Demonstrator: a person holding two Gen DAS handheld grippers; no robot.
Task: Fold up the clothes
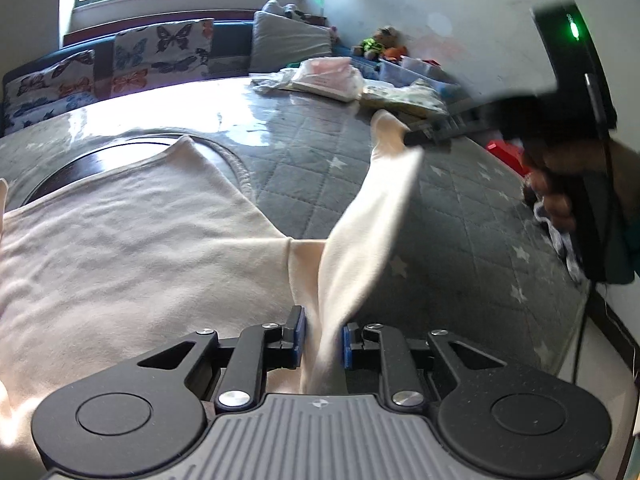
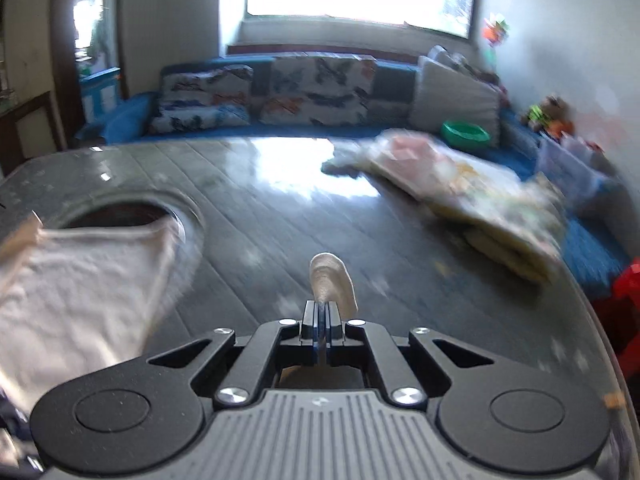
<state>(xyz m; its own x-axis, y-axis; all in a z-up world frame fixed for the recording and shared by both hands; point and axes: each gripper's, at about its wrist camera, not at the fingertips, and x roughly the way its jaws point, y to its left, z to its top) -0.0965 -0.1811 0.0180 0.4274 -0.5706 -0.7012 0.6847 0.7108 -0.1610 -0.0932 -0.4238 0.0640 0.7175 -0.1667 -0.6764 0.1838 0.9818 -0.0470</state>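
Note:
A cream garment (image 1: 120, 232) lies spread on the grey quilted table cover (image 1: 460, 220). Its long sleeve (image 1: 372, 216) rises from between my left gripper's (image 1: 324, 338) fingers up to the right gripper (image 1: 416, 138), which holds the sleeve's end in the air. My left gripper's jaws stand a little apart with the sleeve running between the blue pads. In the right wrist view my right gripper (image 2: 322, 320) is shut on the sleeve's cream tip (image 2: 332, 280). The garment's body (image 2: 80, 280) shows blurred at the left.
A pile of folded clothes (image 1: 332, 76) lies at the table's far right, also in the right wrist view (image 2: 472, 196). A sofa with butterfly cushions (image 2: 316, 88) stands behind. A round hole in the cover (image 2: 116, 214) shows dark wood. A red thing (image 2: 628, 292) sits beyond the right edge.

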